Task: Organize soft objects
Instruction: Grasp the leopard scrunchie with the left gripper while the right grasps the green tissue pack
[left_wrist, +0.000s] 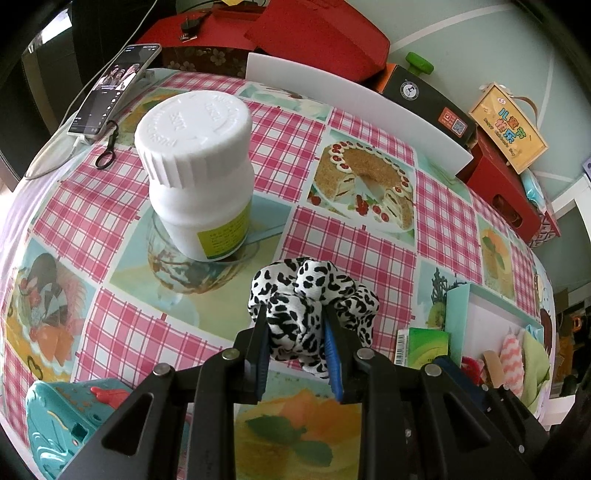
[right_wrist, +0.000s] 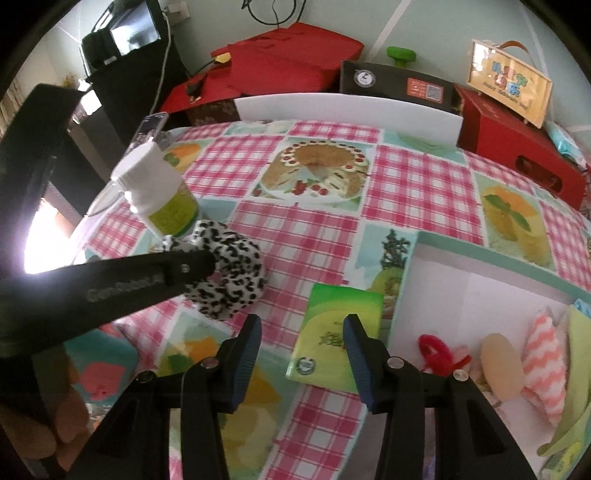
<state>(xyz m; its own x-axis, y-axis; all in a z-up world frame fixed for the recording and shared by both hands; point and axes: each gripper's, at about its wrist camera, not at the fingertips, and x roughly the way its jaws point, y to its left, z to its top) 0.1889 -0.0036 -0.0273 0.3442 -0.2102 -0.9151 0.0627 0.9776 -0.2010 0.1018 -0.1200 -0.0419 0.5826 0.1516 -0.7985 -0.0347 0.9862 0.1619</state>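
Gripping a black-and-white leopard-print fabric scrunchie between its blue pads, the left tool holds it just above the checked pink surface, near a white plastic screw-cap bottle. The right tool hangs with jaws apart and empty over a green card packet, beside a mint-rimmed white box.

Left gripper clamped and angled down, right gripper empty, jaws apart
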